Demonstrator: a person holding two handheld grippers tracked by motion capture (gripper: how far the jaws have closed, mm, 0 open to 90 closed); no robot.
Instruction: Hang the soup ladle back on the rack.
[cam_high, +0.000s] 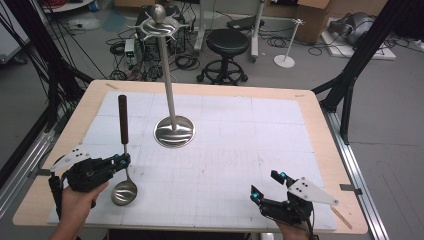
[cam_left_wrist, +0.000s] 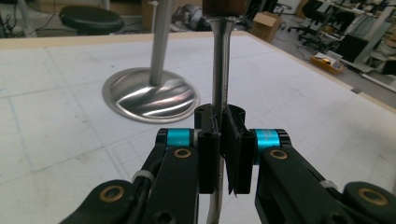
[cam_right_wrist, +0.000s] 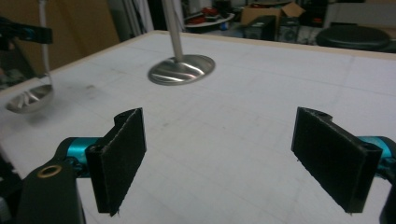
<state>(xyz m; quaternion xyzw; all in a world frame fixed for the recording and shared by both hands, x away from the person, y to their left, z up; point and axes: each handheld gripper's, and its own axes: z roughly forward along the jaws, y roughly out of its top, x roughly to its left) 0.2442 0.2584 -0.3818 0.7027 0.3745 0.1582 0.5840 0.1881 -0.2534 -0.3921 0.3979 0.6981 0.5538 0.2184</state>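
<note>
The ladle (cam_high: 124, 150) stands upright at the tabletop's (cam_high: 280, 95) eight o'clock corner, wooden handle up, bowl just above the white mat (cam_high: 225, 150); the left gripper (cam_high: 121, 161) has its jaws pinching the metal stem; the steel stand (cam_high: 173, 131) rises at one o'clock from the ladle, well apart; the right gripper (cam_high: 266, 186), at five o'clock, has its jaws spread, with nothing between them.

one ladle (cam_high: 124, 172), one metal stand (cam_high: 173, 125), two grippers (cam_high: 121, 161) (cam_high: 269, 186), one table (cam_high: 310, 107).
</note>
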